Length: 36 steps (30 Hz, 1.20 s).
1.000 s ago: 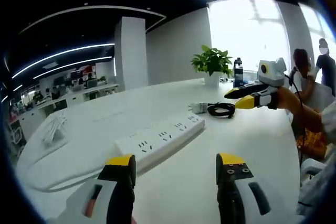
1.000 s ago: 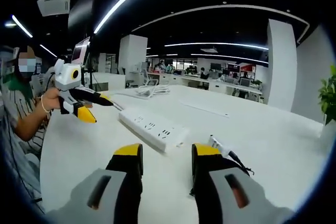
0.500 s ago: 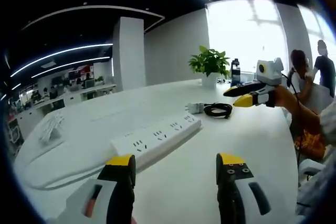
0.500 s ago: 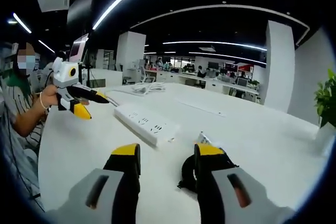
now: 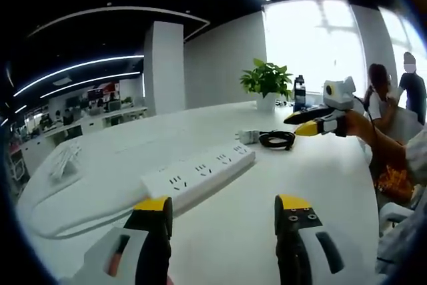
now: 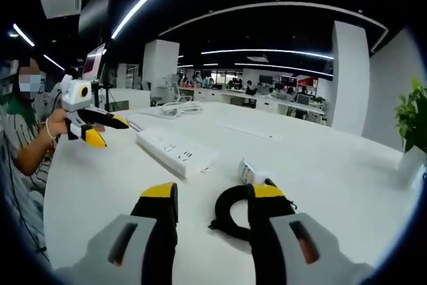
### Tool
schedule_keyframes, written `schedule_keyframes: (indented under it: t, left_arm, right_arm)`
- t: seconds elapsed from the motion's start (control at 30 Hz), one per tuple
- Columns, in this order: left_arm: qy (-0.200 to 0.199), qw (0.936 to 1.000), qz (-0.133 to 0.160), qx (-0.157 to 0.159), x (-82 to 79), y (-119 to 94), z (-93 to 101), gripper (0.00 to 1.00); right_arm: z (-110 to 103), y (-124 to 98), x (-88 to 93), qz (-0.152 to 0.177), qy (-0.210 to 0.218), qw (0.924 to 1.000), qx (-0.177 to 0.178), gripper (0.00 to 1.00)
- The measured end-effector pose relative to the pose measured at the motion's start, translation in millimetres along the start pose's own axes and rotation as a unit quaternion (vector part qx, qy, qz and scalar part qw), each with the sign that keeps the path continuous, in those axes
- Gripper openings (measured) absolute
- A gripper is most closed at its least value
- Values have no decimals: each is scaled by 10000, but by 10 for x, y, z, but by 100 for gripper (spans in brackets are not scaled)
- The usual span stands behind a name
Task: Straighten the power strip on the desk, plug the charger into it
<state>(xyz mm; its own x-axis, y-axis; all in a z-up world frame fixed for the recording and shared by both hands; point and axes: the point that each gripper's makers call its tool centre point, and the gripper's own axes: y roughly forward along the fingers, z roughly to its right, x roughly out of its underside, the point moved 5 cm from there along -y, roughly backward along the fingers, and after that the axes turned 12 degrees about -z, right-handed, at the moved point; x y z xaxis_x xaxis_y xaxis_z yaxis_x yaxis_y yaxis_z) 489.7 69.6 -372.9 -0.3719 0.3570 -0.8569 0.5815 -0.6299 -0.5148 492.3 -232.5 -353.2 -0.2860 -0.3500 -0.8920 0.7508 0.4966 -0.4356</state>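
**Both tools poised, nothing gripped yet**

The white power strip (image 5: 200, 176) lies at a slant across the white tabletop (image 5: 320, 171), its cord trailing off toward the near-left edge, so the straightening looks not yet done. The left tool (image 5: 223, 208) hovers just short of the strip's near end with its jaws apart and empty, a sensible spot from which to nudge or clamp that end and swing it square.

The charger (image 6: 248, 172) sits beyond the strip's far end with its black cable (image 6: 233, 213) coiled beside it (the coil keeps the lead from dragging). The right tool (image 6: 209, 198) hangs low over that coil, jaws apart and holding nothing, one jaw overlapping the loop in the right gripper view. It seems lined up to pick the charger up. A potted plant (image 5: 268, 81) and a dark bottle (image 5: 301, 91) stand well behind.
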Motion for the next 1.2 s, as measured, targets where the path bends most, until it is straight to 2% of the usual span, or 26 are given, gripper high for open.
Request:
schedule_keyframes:
  t: [0.3, 0.57, 0.8, 1.2]
  left_arm:
    - [-23, 10000, -15, 22, 28, 7, 0, 63]
    - [-10, 10000, -47, 44, 53, 2, 2, 62]
    - [-15, 9999, -5, 157, 56, 3, 27, 62]
    - [38, 9997, 6, 247, 61, 1, 78, 62]
  right_arm:
    - [84, -6, 59, -81, 32, 10000, 36, 41]
    - [108, 24, 141, -227, 123, 9996, -140, 41]
    - [105, 21, 170, -392, -7, 9990, -197, 41]
    - [212, 34, 204, -447, -160, 9985, -266, 40]
